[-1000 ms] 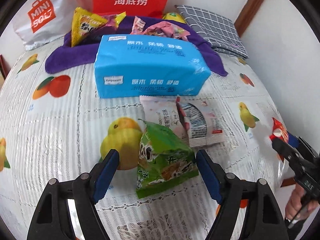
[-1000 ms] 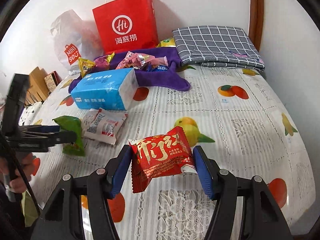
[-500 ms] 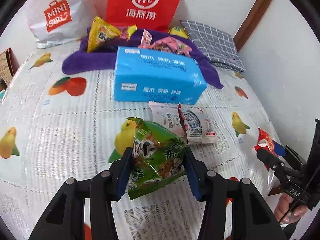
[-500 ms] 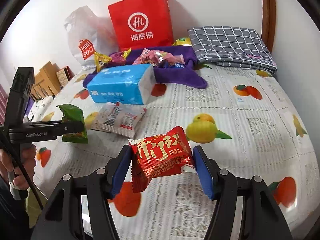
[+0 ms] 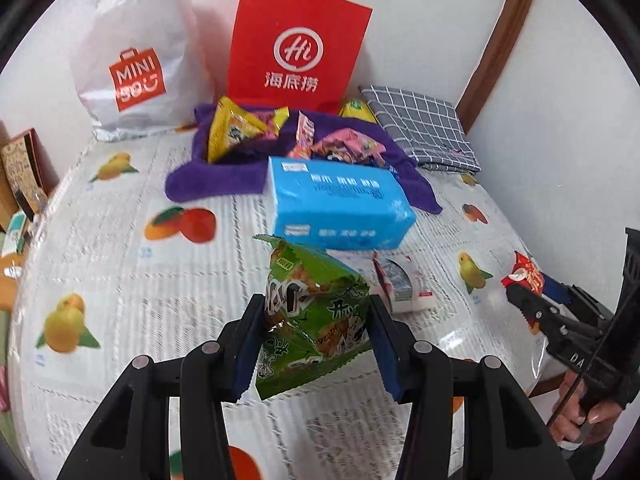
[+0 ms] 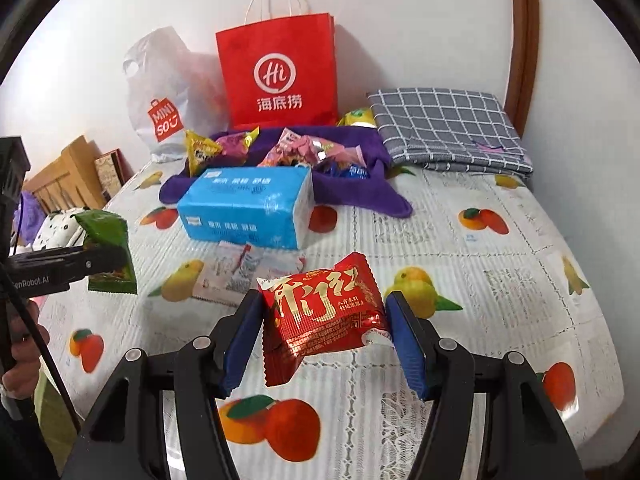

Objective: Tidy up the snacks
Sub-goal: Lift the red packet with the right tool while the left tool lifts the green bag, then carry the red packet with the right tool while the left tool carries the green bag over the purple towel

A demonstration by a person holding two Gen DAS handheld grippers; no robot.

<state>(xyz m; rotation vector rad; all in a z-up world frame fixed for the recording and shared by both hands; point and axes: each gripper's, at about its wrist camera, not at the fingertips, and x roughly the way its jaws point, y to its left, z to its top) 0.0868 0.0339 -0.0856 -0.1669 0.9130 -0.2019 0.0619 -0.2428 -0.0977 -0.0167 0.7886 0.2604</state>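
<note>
A crinkly green foil snack packet (image 5: 314, 316) is clamped by its two sides between the blue-padded fingers of the left gripper (image 5: 316, 344) and is held clear of the counter (image 5: 120, 280), covered in a fruit-print cloth. A shiny red foil snack packet (image 6: 324, 316) is pinched likewise in the right gripper (image 6: 324, 340), above the near middle of the counter. Both are judged to be carried toward the purple towel (image 5: 224, 176) at the far edge, where other wrappers are heaped, with a blue plastic-wrapped tissue pack (image 5: 340, 208) standing in between.

A second earlier the green packet lay on the counter between widely spread fingers; these have since been closed on it and it has been lifted. The red packet was gripped throughout, and both views now sit higher and nearer the far edge.
</note>
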